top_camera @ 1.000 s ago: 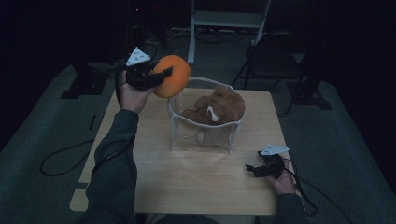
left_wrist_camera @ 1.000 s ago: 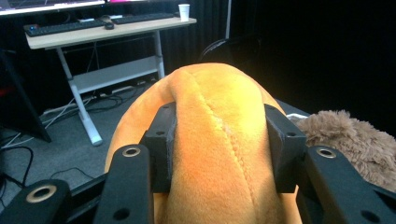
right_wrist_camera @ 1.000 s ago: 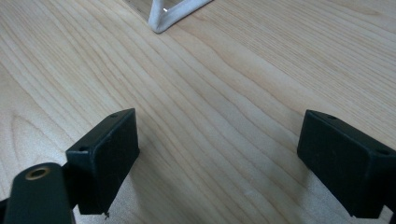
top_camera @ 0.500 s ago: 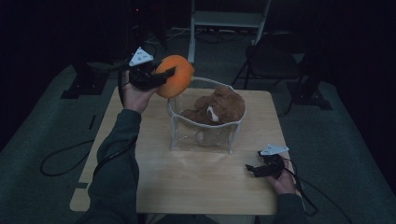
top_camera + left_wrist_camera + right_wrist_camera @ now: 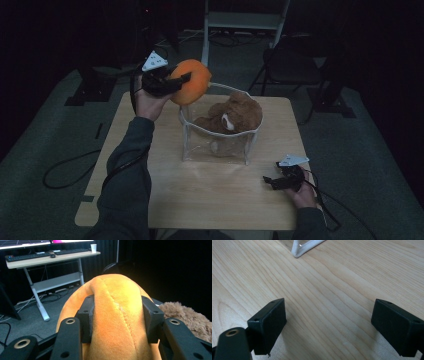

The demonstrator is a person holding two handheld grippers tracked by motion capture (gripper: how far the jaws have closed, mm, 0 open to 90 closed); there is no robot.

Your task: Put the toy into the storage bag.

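An orange plush toy (image 5: 191,81) hangs in the air just left of a clear bin (image 5: 189,135) with a white frame. My left gripper (image 5: 181,80) is shut on it. In the left gripper view both pads press into the orange plush toy (image 5: 117,322), denting its sides. A brown plush bear (image 5: 235,114) lies inside the bin, and its fur (image 5: 186,317) shows to the right of the orange toy. My right gripper (image 5: 269,181) rests low on the table near the front right corner. Its jaws stand wide open over bare wood (image 5: 329,312) with nothing between them.
The wooden table (image 5: 150,185) has bare surface in front of the bin. A corner of the bin's white frame (image 5: 304,248) lies ahead of the right gripper. A desk (image 5: 52,257) with keyboards and a cup, and a dark chair (image 5: 292,62), stand beyond the table.
The left hand has carried the orange plush toy slightly to the right, closer to the bin's rim. The right gripper has kept still.
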